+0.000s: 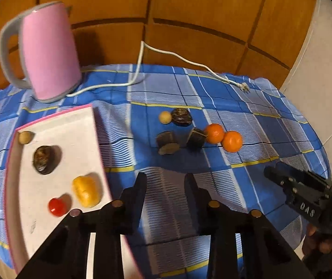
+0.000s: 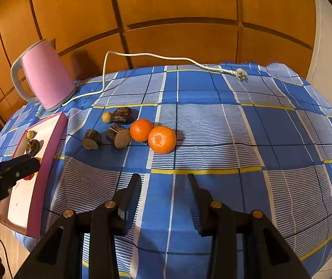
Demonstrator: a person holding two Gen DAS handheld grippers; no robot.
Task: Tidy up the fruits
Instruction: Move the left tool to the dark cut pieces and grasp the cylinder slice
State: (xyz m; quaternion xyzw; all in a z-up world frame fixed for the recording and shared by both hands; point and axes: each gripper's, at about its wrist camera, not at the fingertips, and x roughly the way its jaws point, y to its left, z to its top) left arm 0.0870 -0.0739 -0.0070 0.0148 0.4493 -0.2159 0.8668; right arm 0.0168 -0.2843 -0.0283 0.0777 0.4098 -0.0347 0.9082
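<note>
Two oranges (image 2: pixel 153 136) lie touching on the bench (image 2: pixel 212 127), well right of the pink-rimmed tray (image 1: pixel 56 127) already holding sorted fruit; left gripper (image 1: pixel 166 181) and right gripper (image 2: pixel 163 181) hover unclenched, grasping nothing.

The surface, covered by a blue checked cloth (image 2: pixel 212 121), carries a pink electric kettle (image 2: pixel 47 81) with its white cord (image 2: pixel 156 57), a white tray with pink rim (image 1: pixel 56 125), two orange mandarins (image 2: pixel 152 136), three dark brown fruits (image 2: pixel 110 130) and one small beige ball (image 2: pixel 106 117).
</note>
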